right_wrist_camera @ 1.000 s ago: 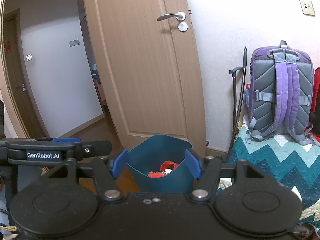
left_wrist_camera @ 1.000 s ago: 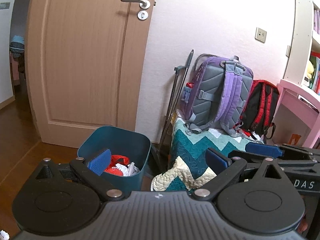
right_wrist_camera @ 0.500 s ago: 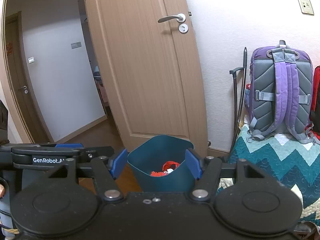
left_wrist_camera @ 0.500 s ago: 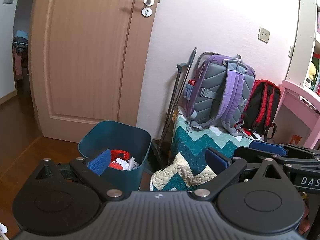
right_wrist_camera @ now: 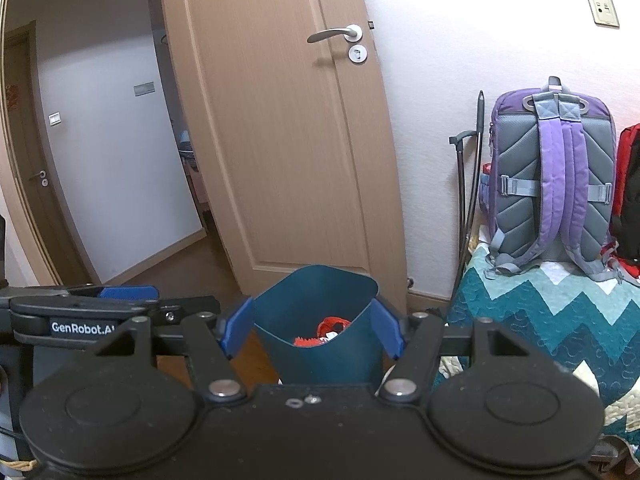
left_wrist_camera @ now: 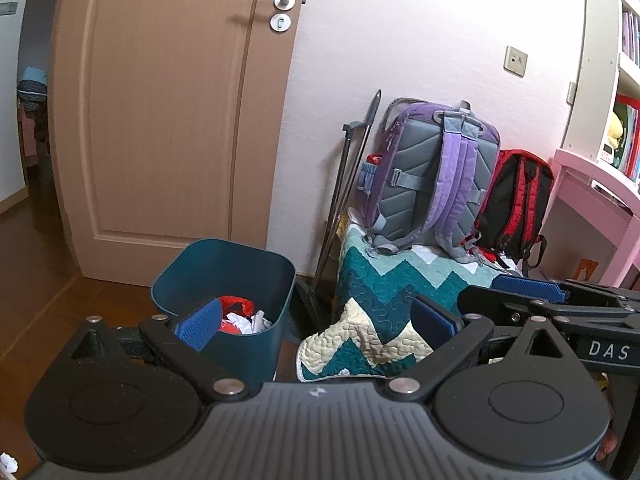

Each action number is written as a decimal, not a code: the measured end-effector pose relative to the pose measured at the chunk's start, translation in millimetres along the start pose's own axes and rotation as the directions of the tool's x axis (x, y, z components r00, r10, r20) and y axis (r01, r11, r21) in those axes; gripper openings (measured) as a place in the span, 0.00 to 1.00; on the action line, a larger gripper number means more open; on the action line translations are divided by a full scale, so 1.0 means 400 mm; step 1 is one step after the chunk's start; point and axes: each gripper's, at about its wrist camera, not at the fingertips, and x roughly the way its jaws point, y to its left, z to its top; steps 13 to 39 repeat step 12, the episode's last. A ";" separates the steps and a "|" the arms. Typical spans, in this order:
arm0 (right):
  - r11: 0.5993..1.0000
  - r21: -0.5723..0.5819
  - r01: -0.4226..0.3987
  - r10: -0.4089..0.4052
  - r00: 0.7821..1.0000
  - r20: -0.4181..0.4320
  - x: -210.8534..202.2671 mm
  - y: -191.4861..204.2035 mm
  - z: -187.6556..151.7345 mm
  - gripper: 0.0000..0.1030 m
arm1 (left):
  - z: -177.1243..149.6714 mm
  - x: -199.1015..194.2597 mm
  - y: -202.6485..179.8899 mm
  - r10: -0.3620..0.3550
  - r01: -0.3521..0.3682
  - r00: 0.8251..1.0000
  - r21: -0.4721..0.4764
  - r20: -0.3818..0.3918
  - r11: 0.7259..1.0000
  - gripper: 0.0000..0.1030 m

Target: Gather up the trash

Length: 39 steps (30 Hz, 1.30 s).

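Observation:
A dark teal trash bin (left_wrist_camera: 224, 268) stands on the wood floor by the door, also in the right wrist view (right_wrist_camera: 320, 300). Red and white trash (left_wrist_camera: 240, 314) lies inside it, and shows in the right view (right_wrist_camera: 330, 330). My left gripper (left_wrist_camera: 316, 322) is open and empty, held back from the bin, with its left pad in line with the bin's mouth. My right gripper (right_wrist_camera: 312, 330) is open and empty, with the bin framed between its pads. Each gripper shows at the edge of the other's view. A white scrap (left_wrist_camera: 8, 462) lies on the floor at the lower left.
A wooden door (left_wrist_camera: 168, 112) stands behind the bin. A zigzag quilt (left_wrist_camera: 400, 300) covers a low stand with a purple backpack (left_wrist_camera: 432, 176) and a red backpack (left_wrist_camera: 516, 200). A grey pole tool (left_wrist_camera: 348, 184) leans on the wall. A pink desk (left_wrist_camera: 596, 184) is at the right.
Both views have tilted slightly downward and drawn back a little, so the bin sits a bit higher in frame. Both grippers stay open and empty.

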 end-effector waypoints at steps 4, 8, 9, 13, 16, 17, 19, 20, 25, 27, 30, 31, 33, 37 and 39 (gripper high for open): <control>1.000 0.008 -0.004 0.004 1.000 0.000 -0.004 -0.004 -0.005 0.62 | 0.001 -0.004 -0.004 -0.007 0.007 1.000 -0.001 -0.002 1.000 0.98; 1.000 0.010 -0.008 0.008 1.000 0.002 -0.007 -0.007 -0.007 0.62 | 0.002 -0.005 -0.002 -0.007 0.007 1.000 -0.001 0.000 1.000 0.98; 1.000 0.009 -0.010 0.010 1.000 0.003 -0.008 -0.008 -0.007 0.62 | 0.002 -0.005 -0.001 -0.007 0.007 1.000 0.000 -0.001 1.000 0.98; 1.000 0.011 -0.010 0.010 1.000 0.003 -0.008 -0.012 -0.011 0.62 | 0.001 -0.002 -0.001 -0.006 0.006 1.000 -0.003 -0.009 1.000 0.98; 1.000 0.011 -0.010 0.010 1.000 0.003 -0.008 -0.012 -0.011 0.62 | 0.001 -0.002 -0.001 -0.006 0.006 1.000 -0.003 -0.009 1.000 0.98; 1.000 0.011 -0.010 0.010 1.000 0.003 -0.008 -0.012 -0.011 0.62 | 0.001 -0.002 -0.001 -0.006 0.006 1.000 -0.003 -0.009 1.000 0.98; 1.000 0.011 -0.010 0.010 1.000 0.003 -0.008 -0.012 -0.011 0.62 | 0.001 -0.002 -0.001 -0.006 0.006 1.000 -0.003 -0.009 1.000 0.98; 1.000 0.011 -0.010 0.010 1.000 0.003 -0.008 -0.012 -0.011 0.62 | 0.001 -0.002 -0.001 -0.006 0.006 1.000 -0.003 -0.009 1.000 0.98; 1.000 0.011 -0.010 0.010 1.000 0.003 -0.008 -0.012 -0.011 0.62 | 0.001 -0.002 -0.001 -0.006 0.006 1.000 -0.003 -0.009 1.000 0.98; 1.000 0.011 -0.010 0.010 1.000 0.003 -0.008 -0.012 -0.011 0.62 | 0.001 -0.002 -0.001 -0.006 0.006 1.000 -0.003 -0.009 1.000 0.98; 1.000 0.011 -0.010 0.010 1.000 0.003 -0.008 -0.012 -0.011 0.62 | 0.001 -0.002 -0.001 -0.006 0.006 1.000 -0.003 -0.009 1.000 0.98; 1.000 0.011 -0.010 0.010 1.000 0.003 -0.008 -0.012 -0.011 0.62 | 0.001 -0.002 -0.001 -0.006 0.006 1.000 -0.003 -0.009 1.000 0.98; 1.000 0.011 -0.010 0.010 1.000 0.003 -0.008 -0.012 -0.011 0.62 | 0.001 -0.002 -0.001 -0.006 0.006 1.000 -0.003 -0.009 1.000 0.98; 1.000 0.011 -0.010 0.010 1.000 0.003 -0.008 -0.012 -0.011 0.62 | 0.001 -0.002 -0.001 -0.006 0.006 1.000 -0.003 -0.009 1.000 0.98; 1.000 0.011 -0.010 0.010 1.000 0.003 -0.008 -0.012 -0.011 0.62 | 0.001 -0.002 -0.001 -0.006 0.006 1.000 -0.003 -0.009 1.000 0.98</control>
